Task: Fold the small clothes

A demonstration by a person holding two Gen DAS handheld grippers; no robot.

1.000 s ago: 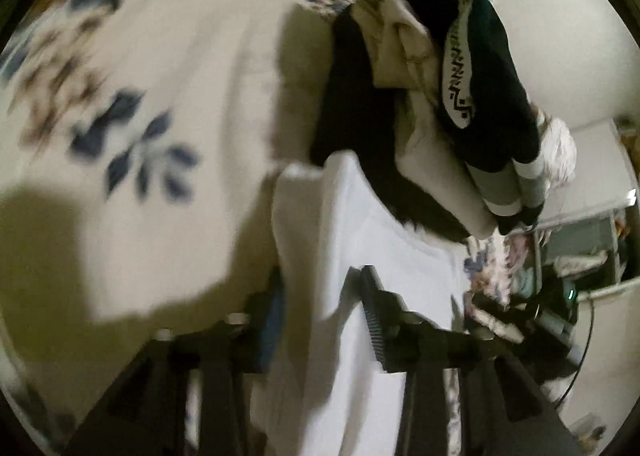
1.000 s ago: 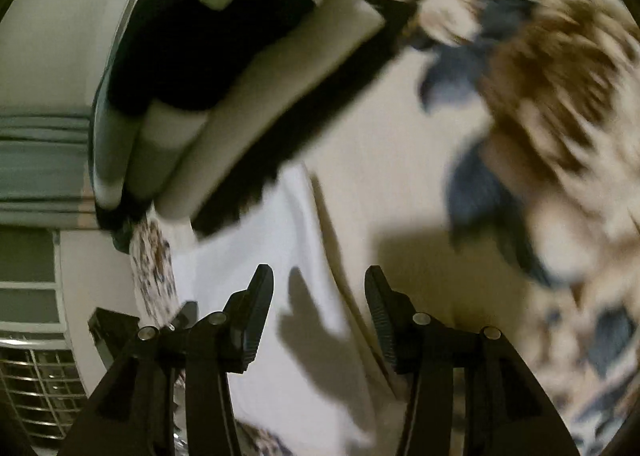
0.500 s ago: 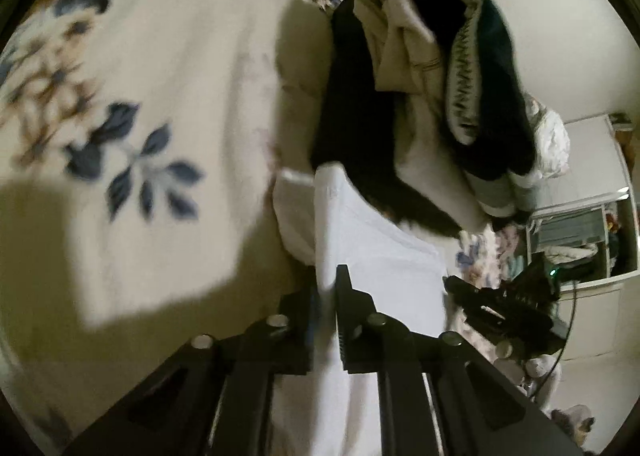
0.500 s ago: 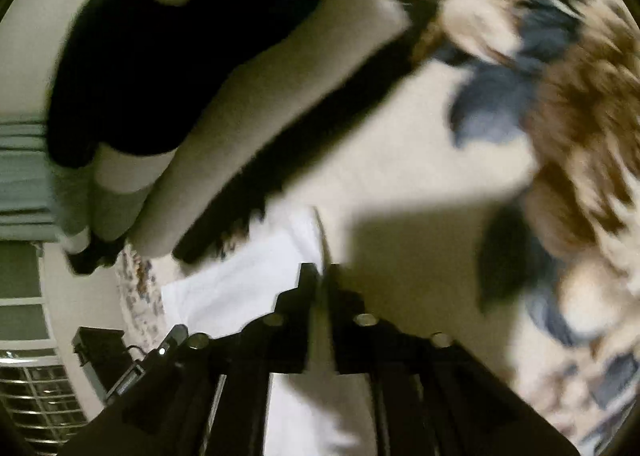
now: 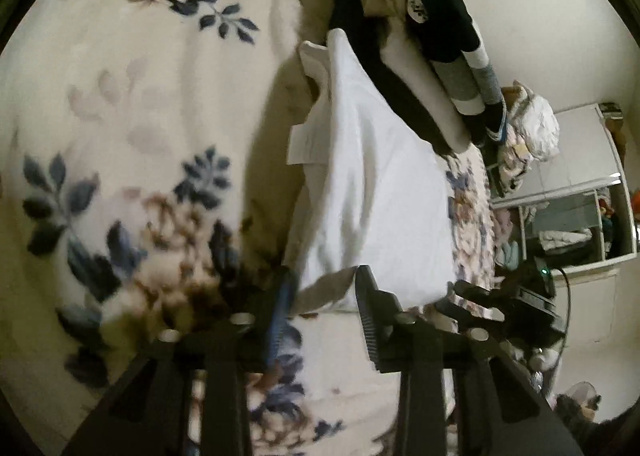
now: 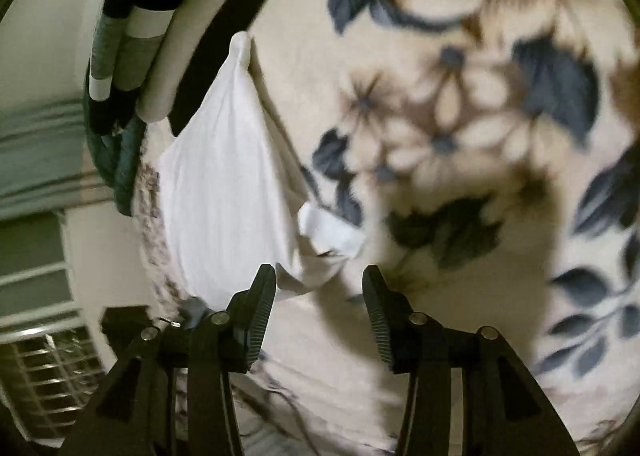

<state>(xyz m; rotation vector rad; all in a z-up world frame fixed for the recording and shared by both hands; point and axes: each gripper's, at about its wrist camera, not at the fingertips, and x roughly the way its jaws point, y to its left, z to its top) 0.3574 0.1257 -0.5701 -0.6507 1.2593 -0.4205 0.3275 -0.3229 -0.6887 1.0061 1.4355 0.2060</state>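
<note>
White garment (image 5: 376, 184) now lies released at 12 o'clock; half a second ago your left tongs (image 5: 324, 316) and right tongs (image 6: 318, 308) pinched it, both now gape empty.

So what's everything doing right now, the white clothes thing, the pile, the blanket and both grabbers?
white garment, folded over, lying on the blanket, not gripped.
clothes pile, stacked beyond the white garment, untouched.
floral blanket, spread out underneath.
left gripper, open, garment's edge between the fingers, unpinched.
right gripper, jaws opening, garment's corner between them, unpinched.
</note>
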